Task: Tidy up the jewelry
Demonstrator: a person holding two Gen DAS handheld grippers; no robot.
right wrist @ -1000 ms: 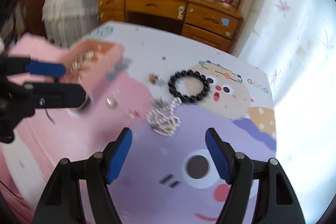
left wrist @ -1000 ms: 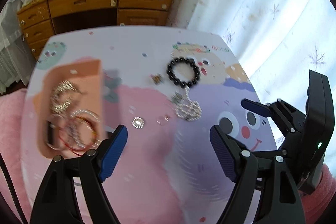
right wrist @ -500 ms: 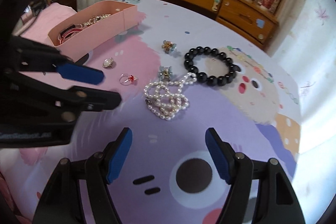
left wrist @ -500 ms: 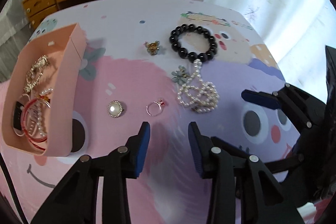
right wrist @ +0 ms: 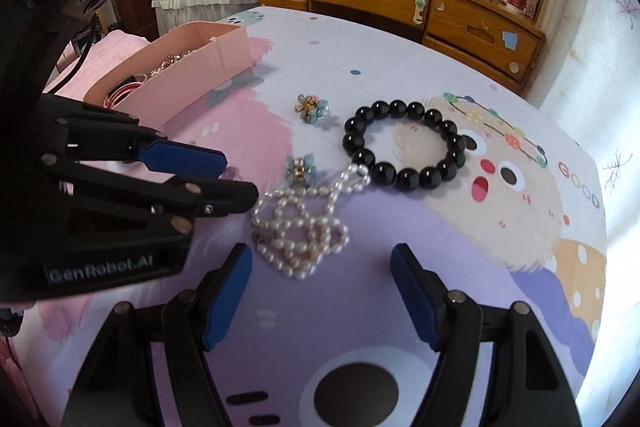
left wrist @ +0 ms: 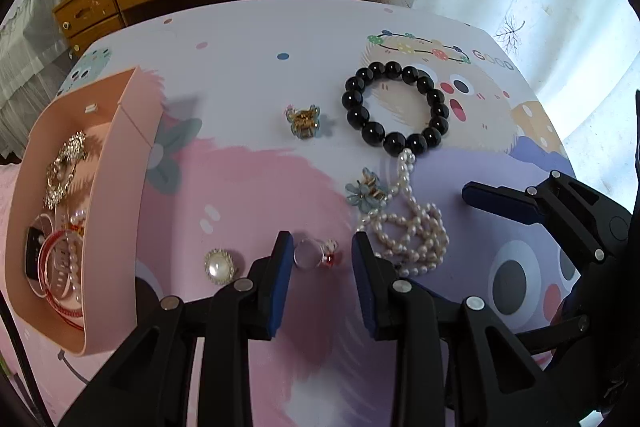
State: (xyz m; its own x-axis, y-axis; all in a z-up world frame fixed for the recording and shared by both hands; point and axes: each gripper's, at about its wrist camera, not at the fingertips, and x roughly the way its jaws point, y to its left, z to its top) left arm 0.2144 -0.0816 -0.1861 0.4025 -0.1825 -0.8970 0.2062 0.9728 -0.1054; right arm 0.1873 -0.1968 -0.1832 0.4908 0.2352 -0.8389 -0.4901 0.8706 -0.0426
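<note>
Jewelry lies scattered on a cartoon-print mat [left wrist: 248, 187]. The left gripper [left wrist: 318, 259] brackets a ring [left wrist: 314, 254] with a red stone, jaws spread either side, not gripping it. Just left sits a pearl brooch [left wrist: 219, 266]; just right, pearls [left wrist: 416, 227] touching a black bracelet [left wrist: 396, 107]. A pink box [left wrist: 116, 211] holds more pieces. The right gripper [right wrist: 320, 291] hovers released near the pearls.

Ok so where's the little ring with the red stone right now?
In the left wrist view the ring lies on the table mat between the left gripper's open fingers, with the round pearl brooch on its left and the pearl necklace on its right.
</note>
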